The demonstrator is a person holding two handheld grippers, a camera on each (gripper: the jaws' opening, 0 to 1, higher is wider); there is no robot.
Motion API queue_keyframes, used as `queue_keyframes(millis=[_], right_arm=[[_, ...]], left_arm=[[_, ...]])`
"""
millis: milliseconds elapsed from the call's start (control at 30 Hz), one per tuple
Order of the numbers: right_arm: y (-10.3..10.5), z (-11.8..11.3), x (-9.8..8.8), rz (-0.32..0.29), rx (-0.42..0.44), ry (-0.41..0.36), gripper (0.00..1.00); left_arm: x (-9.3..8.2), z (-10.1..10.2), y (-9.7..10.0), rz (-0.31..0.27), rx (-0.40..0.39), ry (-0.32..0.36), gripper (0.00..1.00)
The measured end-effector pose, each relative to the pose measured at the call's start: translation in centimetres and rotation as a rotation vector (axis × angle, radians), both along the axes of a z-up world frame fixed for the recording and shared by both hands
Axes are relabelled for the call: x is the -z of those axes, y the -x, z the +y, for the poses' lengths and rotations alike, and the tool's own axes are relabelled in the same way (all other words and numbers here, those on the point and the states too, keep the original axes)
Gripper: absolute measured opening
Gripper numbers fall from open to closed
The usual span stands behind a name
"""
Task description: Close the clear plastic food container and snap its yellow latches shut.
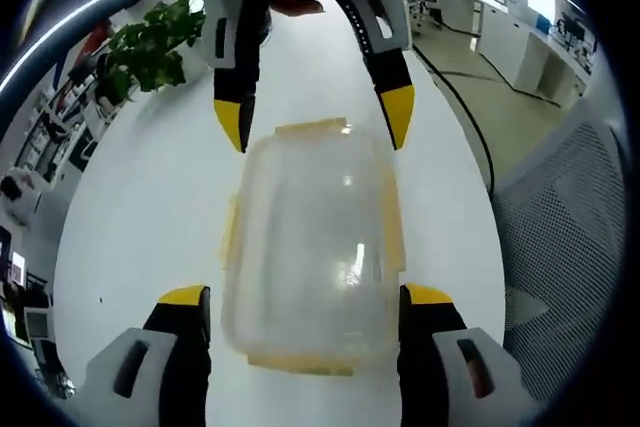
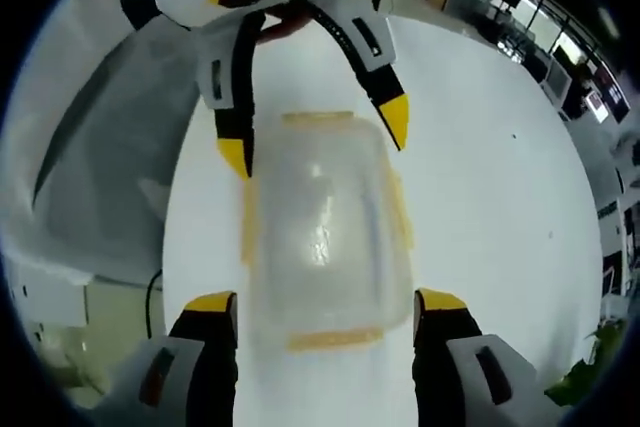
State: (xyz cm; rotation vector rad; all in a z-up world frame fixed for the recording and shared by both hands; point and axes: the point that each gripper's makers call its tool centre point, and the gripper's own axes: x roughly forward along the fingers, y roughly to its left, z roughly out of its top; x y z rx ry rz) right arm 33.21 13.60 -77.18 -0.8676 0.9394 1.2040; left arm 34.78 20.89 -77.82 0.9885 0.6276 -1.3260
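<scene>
Clear container (image 1: pixel 308 247) lies mid-frame on white table (image 1: pixel 150 207), lid on, yellow latches (image 1: pixel 392 222) along its edges. Left gripper (image 1: pixel 306 309) at bottom, jaws apart, straddling the near end. Right gripper (image 1: pixel 318 117) enters from top, jaws spread beside the far end. Plant (image 1: pixel 150 42) upper left.

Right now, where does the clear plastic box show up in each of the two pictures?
Left gripper view: clear container sits centre, on the white table.
Right gripper view: centre again.
Shared landmark: a gripper faces each camera from the box's far end, the right gripper and the left gripper.
</scene>
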Motion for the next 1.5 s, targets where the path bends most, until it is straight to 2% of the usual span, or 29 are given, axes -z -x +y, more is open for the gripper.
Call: queue_keyframes(millis=[233,333,500,967,1367,1400,1433,1500], right_arm=[[-0.8,0.0,0.5,-0.051,-0.018,0.033,0.73],[-1.0,0.2,0.6,-0.066,-0.021,0.024,0.74],[-0.6,0.3,1.4,-0.058,-0.039,0.042,0.72],[-0.6,0.5,1.2,-0.042,-0.034,0.066,0.71],[0.3,2.1,1.3,-0.034,-0.016,0.064,0.71],[0.6,2.5,1.5,-0.018,-0.010,0.058,0.72],[1.3,2.7,1.8,0.030,0.018,0.053,0.72],[0.5,3.0,1.6,-0.027,-0.014,0.071,0.72]], left_arm=[[0.7,-0.1,0.1,0.010,0.005,-0.012,0.77],[1.2,0.0,-0.1,0.012,0.000,-0.024,0.77],[1.3,-0.1,-0.3,0.013,0.010,-0.028,0.78],[1.3,0.1,-0.2,0.011,0.008,-0.033,0.77],[1.4,1.6,0.5,0.006,0.038,-0.051,0.76],[1.4,1.8,0.7,0.003,0.051,-0.056,0.76],[1.4,1.9,0.9,0.000,0.075,-0.060,0.76],[1.3,2.3,0.7,-0.008,0.041,-0.060,0.76]])
